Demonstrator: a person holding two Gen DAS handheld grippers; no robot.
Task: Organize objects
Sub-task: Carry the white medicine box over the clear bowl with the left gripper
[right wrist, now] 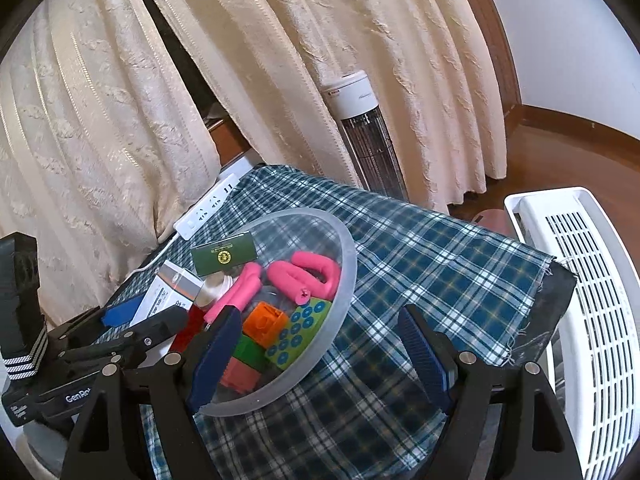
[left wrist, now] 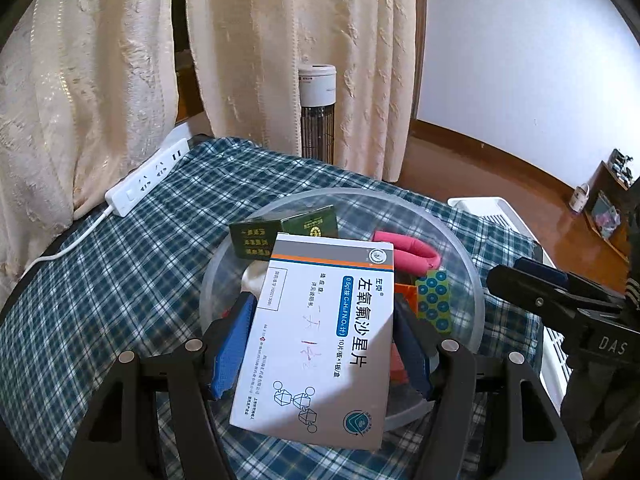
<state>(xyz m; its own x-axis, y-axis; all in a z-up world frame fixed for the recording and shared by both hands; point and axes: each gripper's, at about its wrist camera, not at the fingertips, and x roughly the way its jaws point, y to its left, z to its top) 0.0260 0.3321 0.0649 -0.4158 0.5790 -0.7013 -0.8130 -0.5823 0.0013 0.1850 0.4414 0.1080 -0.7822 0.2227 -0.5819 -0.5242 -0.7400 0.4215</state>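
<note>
My left gripper [left wrist: 322,312] is shut on a white medicine box [left wrist: 320,340] with blue and orange stripes, its blue pads pressing both long sides. The box hangs tilted over a translucent bowl [left wrist: 472,264] on the plaid cloth. In the bowl lie a dark green box [left wrist: 308,224], a pink curved grip [left wrist: 404,254] and a green dotted block [left wrist: 434,300]. From the right wrist view the bowl [right wrist: 352,252] also holds an orange brick [right wrist: 264,322] and a pink block [right wrist: 240,376]. My right gripper [right wrist: 320,348] stands open beside the bowl's near right rim, gripping nothing.
A white power strip [left wrist: 148,178] lies at the cloth's far left edge, by cream curtains [left wrist: 100,80]. A tower heater [right wrist: 368,136] stands behind the table. A white slatted basket [right wrist: 580,280] sits right of the cloth's frayed edge [right wrist: 548,268].
</note>
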